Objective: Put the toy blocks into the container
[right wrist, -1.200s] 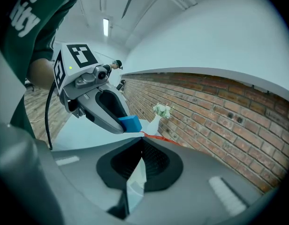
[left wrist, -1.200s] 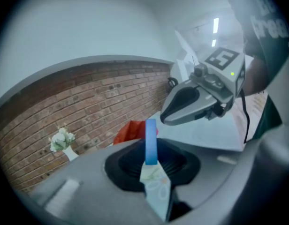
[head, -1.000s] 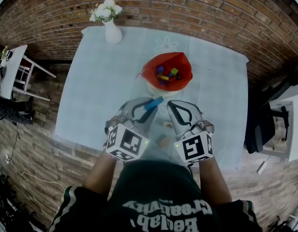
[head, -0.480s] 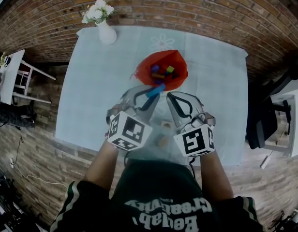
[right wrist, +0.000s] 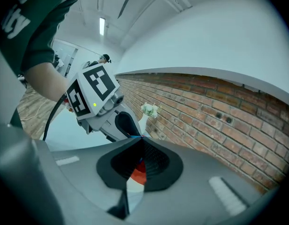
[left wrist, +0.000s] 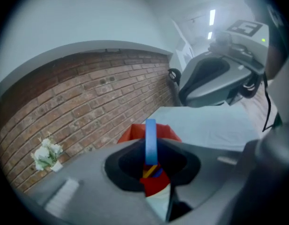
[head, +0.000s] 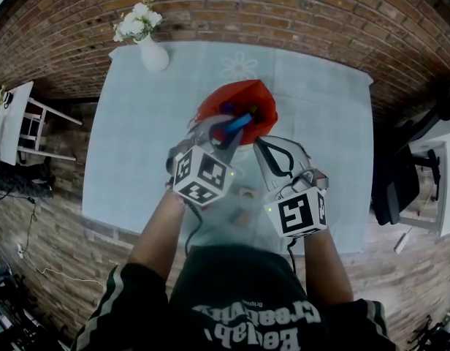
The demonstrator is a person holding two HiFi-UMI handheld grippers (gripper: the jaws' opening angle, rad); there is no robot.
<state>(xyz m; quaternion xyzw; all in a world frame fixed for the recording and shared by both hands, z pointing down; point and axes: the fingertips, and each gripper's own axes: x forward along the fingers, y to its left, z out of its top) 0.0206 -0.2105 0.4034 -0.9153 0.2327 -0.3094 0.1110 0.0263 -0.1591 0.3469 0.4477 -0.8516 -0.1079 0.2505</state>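
- Head view: blue block is gripped by left gripper, jaws partly closed on it. Block is poised over near rim of red container, centre of frame, not yet inside.
- Left gripper view: block is seen upright betw. the jaws, w/ container's opening and a few coloured blocks just behind it.
- Right gripper: jaws are closed at the tips, nothing betw. them. It is held just right of left gripper, short of container.
- Two small blocks are seen on table, lower centre, betw. the grippers.
- Step judged: delivery of blue block, at drop stage. Task is judged partly done: some blocks are inside, at least two are outside.
- Next move prob. calls for block to be carried slightly further over opening, then jaws to be opened so it falls clear of rim. A table block would then need to be picked.
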